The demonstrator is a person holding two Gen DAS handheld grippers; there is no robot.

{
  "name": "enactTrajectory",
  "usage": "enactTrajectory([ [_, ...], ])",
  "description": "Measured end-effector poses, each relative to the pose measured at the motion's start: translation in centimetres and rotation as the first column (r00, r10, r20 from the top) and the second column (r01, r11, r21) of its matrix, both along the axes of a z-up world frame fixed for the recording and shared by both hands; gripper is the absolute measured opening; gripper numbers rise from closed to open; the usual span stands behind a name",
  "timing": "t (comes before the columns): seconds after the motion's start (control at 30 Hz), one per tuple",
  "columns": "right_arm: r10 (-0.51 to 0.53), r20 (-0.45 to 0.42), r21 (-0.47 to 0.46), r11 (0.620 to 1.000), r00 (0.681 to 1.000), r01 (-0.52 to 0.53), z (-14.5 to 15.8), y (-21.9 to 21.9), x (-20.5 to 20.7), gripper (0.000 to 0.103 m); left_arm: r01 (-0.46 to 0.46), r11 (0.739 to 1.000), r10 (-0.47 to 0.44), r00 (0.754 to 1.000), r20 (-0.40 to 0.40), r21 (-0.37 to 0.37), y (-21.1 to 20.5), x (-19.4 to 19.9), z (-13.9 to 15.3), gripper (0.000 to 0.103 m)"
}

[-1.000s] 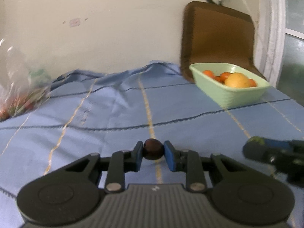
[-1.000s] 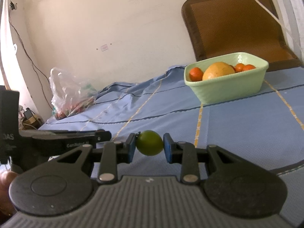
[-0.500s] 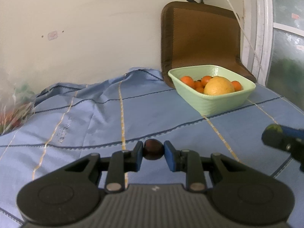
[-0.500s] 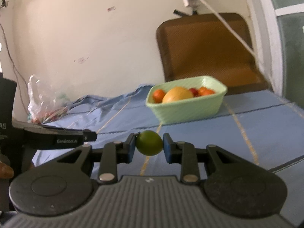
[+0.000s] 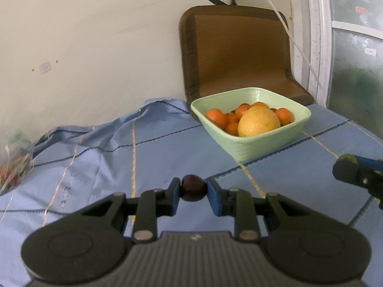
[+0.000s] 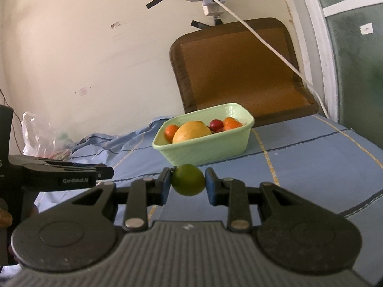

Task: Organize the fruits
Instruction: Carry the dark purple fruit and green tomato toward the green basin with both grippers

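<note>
My left gripper (image 5: 193,189) is shut on a small dark red fruit (image 5: 193,187), held above the blue cloth. My right gripper (image 6: 188,183) is shut on a green lime (image 6: 188,179). A pale green bowl (image 5: 261,141) stands ahead and to the right in the left wrist view, and straight ahead in the right wrist view (image 6: 208,149). It holds a large yellow fruit (image 5: 259,122), several small oranges (image 5: 216,117) and a dark red fruit (image 6: 216,124). The right gripper's tip shows at the right edge of the left wrist view (image 5: 356,173).
A blue tablecloth (image 5: 119,157) covers the surface, rumpled at the far left. A clear plastic bag of fruit (image 6: 45,138) lies far left by the wall. A brown chair back (image 5: 237,52) stands behind the bowl. A white cable (image 6: 263,40) hangs from a wall socket.
Both grippers have swung towards the bowl, which now sits nearer the middle of each view and looks closer. Both still hold their fruit.
</note>
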State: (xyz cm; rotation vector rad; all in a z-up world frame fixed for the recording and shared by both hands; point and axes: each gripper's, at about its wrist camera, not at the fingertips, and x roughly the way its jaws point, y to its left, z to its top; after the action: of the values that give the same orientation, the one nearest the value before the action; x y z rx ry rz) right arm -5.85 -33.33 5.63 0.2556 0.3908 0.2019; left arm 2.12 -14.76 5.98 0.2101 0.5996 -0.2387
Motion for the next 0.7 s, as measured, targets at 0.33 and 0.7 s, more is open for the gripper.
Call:
enactTrajectory([
  [0.33,0.016,-0.026,0.068,0.998,1.000,-0.014,-0.7,-0.7,0.0,0.033,0.019,1.000,-0.020,0.999,-0.034,-0.023,-1.2,-0.7,-1.0,0.025],
  [0.7,0.052,-0.039,0.034,0.998,0.998,-0.051,-1.0,1.1,-2.0,0.033,0.037,0.997,-0.041,0.997,-0.072,-0.062,-0.1,-3.0,-2.6,0.025],
])
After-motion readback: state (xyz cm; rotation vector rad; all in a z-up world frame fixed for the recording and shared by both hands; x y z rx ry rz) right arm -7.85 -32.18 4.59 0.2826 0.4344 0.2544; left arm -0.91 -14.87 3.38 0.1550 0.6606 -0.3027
